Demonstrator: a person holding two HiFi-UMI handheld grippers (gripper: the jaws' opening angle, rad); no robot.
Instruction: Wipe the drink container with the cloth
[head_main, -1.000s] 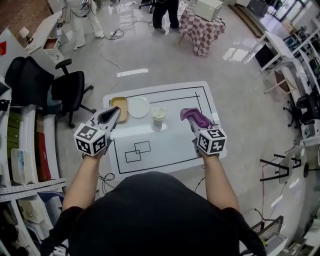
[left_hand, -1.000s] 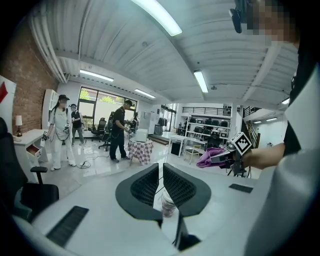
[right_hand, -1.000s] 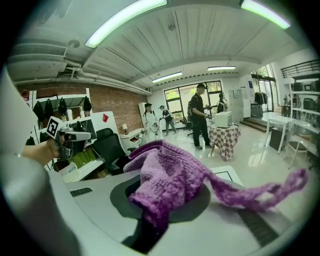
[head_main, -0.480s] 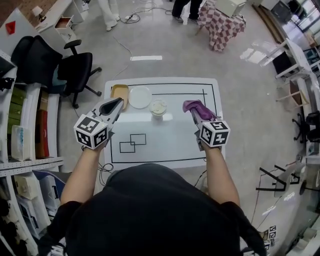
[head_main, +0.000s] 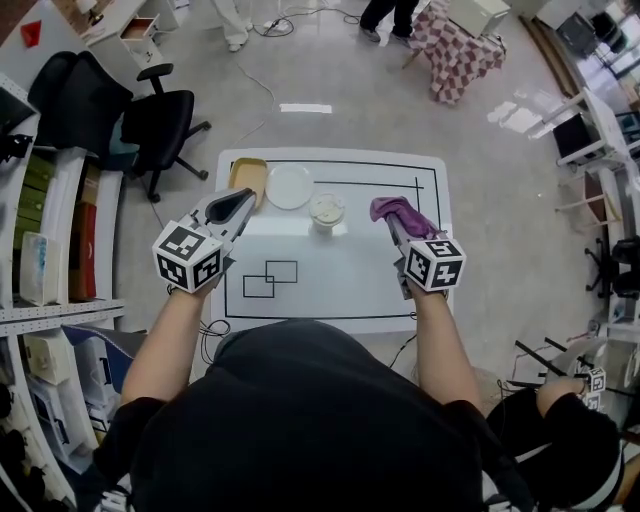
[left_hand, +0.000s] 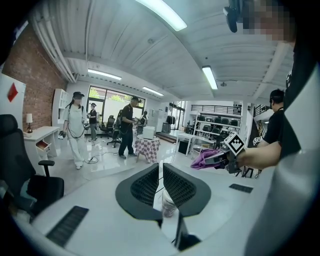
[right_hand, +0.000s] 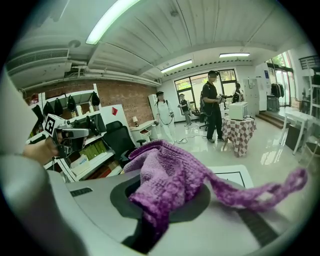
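Observation:
The drink container, a pale lidded cup, stands upright on the white table near the far middle. My left gripper hovers to the cup's left, jaws shut with nothing in them. In the left gripper view the cup shows through the thin slit between the jaws, farther off. My right gripper hangs to the cup's right, shut on a purple knitted cloth. In the right gripper view the cloth drapes over the jaws and hides their tips. Neither gripper touches the cup.
A white plate and a tan tray lie at the table's far left, just beyond my left gripper. Black lines and two small rectangles mark the tabletop. An office chair stands left of the table; people stand farther off.
The head view has drifted, so the table sits higher in it. Both grippers keep their places beside the cup. A person's head has come in at the bottom right.

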